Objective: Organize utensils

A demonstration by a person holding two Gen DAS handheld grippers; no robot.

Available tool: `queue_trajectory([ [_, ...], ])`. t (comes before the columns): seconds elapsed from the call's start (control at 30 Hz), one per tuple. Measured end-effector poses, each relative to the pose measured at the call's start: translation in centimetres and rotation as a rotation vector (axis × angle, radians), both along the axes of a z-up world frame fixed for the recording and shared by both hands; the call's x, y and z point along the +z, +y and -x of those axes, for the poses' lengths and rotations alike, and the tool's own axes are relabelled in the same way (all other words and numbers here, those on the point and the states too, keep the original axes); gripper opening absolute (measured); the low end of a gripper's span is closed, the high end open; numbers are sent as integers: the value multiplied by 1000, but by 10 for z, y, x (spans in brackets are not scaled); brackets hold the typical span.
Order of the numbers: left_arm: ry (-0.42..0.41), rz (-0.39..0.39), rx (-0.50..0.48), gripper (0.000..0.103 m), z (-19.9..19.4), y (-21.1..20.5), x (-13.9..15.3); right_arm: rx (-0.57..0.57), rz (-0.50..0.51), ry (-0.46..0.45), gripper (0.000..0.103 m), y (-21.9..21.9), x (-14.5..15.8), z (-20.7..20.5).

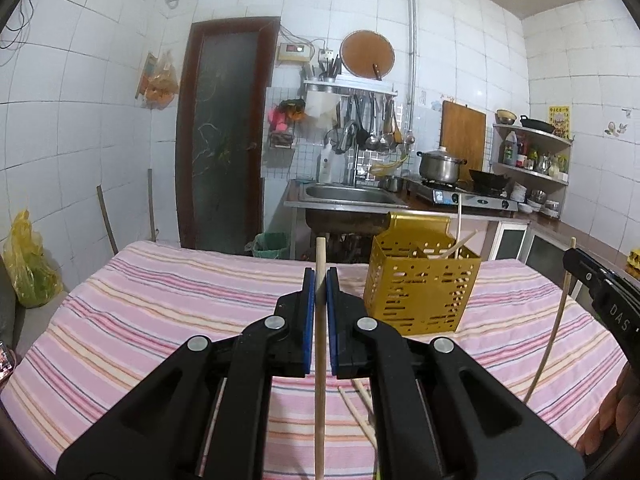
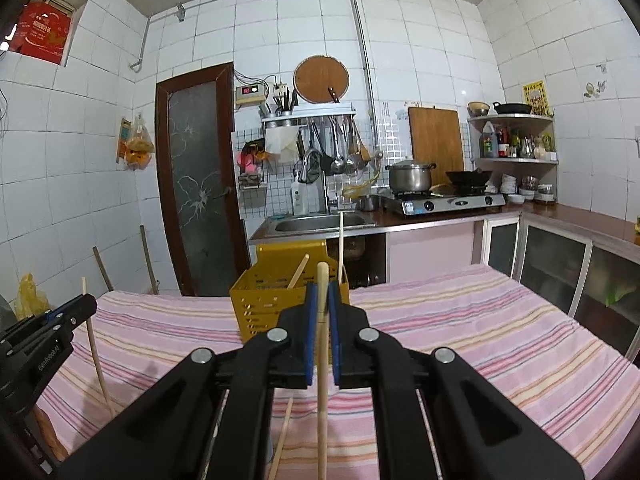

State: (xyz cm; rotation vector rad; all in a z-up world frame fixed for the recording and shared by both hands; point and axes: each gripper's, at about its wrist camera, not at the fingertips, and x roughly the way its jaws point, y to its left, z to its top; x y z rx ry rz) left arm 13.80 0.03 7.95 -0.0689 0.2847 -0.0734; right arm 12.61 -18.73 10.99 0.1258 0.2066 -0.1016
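Observation:
My left gripper [image 1: 320, 274] is shut on a pale wooden chopstick [image 1: 320, 400] that stands upright between its blue pads. Just right of it, on the striped cloth, stands the yellow perforated holder [image 1: 420, 292] with a few chopsticks leaning inside. My right gripper [image 2: 322, 288] is likewise shut on an upright chopstick [image 2: 322, 400], directly in front of the holder [image 2: 260, 300]. Each gripper shows at the edge of the other's view: the right gripper [image 1: 574, 260] and the left gripper [image 2: 84, 304], both with their sticks. Loose chopsticks [image 1: 356, 412] lie on the cloth beneath the grippers.
The table [image 1: 140, 320] wears a pink striped cloth. Behind it are a steel sink [image 2: 320, 222], a stove with a pot [image 2: 410, 178] and wok, a corner shelf [image 2: 516, 140], and a dark door [image 2: 196, 184]. A yellow bag [image 1: 28, 264] sits at the left.

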Motion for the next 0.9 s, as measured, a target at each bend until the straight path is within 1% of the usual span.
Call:
queue_trajectory([
  [0.23,-56,-2,-18,4,-11,-8,22,-11,24,-37,6,-6,19,-15],
  [0.37,-83,10,-33,4,-28,-13,40,-14,40,-62,6,-10,35,-27],
  [0.4,-91,15,-43,4,-35,-16,49,-14,40,-67,6,-11,40,-31],
  [0.47,-103,18,-58,4,-45,-20,61,-10,36,-83,6,-15,56,-42],
  [0.63,-188,41,-84,4,-78,-40,111,-17,59,-150,6,-21,99,-73],
  [0.73,-216,63,-102,4,-100,-53,133,-11,76,-182,6,-22,127,-103],
  [0.83,-255,77,-114,4,-124,-68,151,2,84,-206,6,-20,143,-129],
  [0.9,-269,81,-118,4,-140,-77,155,9,81,-215,6,-19,146,-144],
])
